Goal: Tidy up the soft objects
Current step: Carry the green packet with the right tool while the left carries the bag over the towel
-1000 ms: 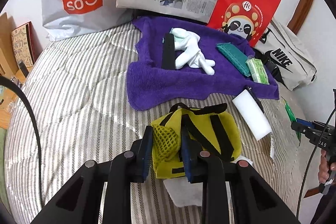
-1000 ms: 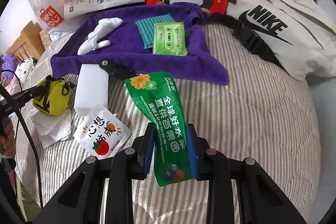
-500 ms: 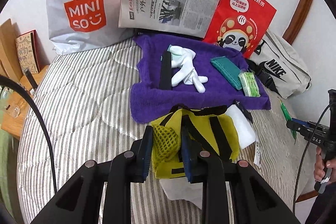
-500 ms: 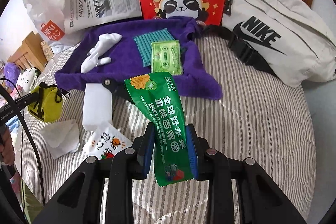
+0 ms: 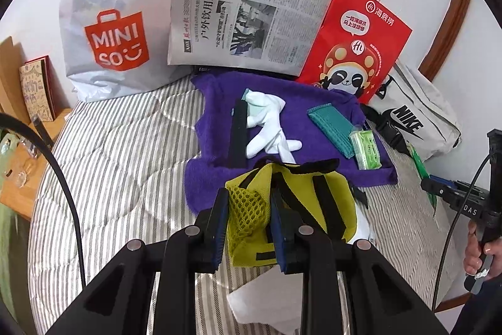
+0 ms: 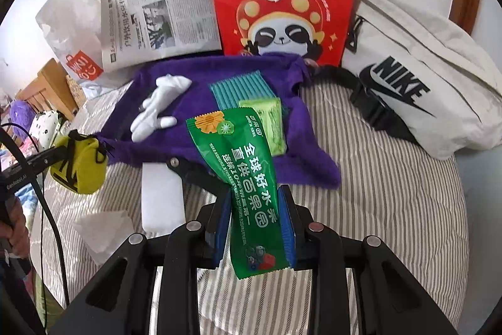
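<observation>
From my left wrist view, the yellow pouch [image 5: 291, 209] hides the purple towel [image 5: 216, 143]'s near edge and most of a white block. I can't read the newspaper [image 5: 244, 14]'s small print.

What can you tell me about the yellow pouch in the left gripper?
The yellow pouch is a small soft fabric bag with black straps crossing its front, a black loop on top and a yellow mesh pocket at one side. The left gripper is shut on that mesh side, holding the pouch off the striped bed; in the right wrist view it hangs clear in the air. It sags a little and looks closed.
</observation>
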